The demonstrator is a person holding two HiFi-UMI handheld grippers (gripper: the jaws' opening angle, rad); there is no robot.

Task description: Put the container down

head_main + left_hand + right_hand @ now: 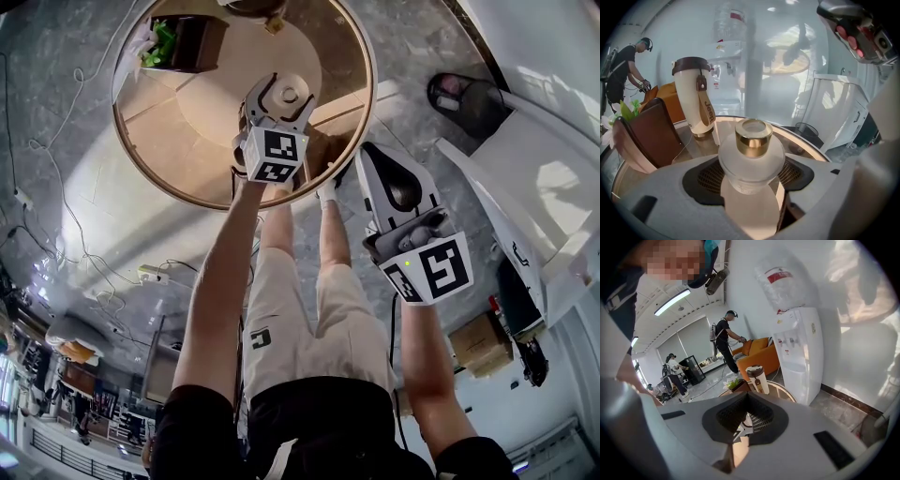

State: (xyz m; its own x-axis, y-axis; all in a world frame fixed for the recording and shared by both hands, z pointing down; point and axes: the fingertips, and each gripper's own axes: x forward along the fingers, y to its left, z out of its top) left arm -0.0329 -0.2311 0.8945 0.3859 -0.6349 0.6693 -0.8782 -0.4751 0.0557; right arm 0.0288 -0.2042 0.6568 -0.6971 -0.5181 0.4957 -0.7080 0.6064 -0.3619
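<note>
A frosted glass container (287, 97) with a gold collar is held upright over the round wooden table (169, 183). My left gripper (288, 92) is shut on it. In the left gripper view the container (751, 157) fills the space between the two jaws of the left gripper (750, 180), above the table's rim (806, 136). My right gripper (389, 173) is off the table to the right, above the floor, and its jaws look closed with nothing in them. In the right gripper view the right gripper (746, 420) points toward the table.
On the table stand a white cup with a brown lid and strap (693, 96) and a brown box with flowers (647, 136). A black bin (464, 98), white furniture (534, 159) and a water dispenser (797, 352) lie beyond. Cables (56, 244) run across the floor. People (726, 338) work near an orange sofa (757, 352).
</note>
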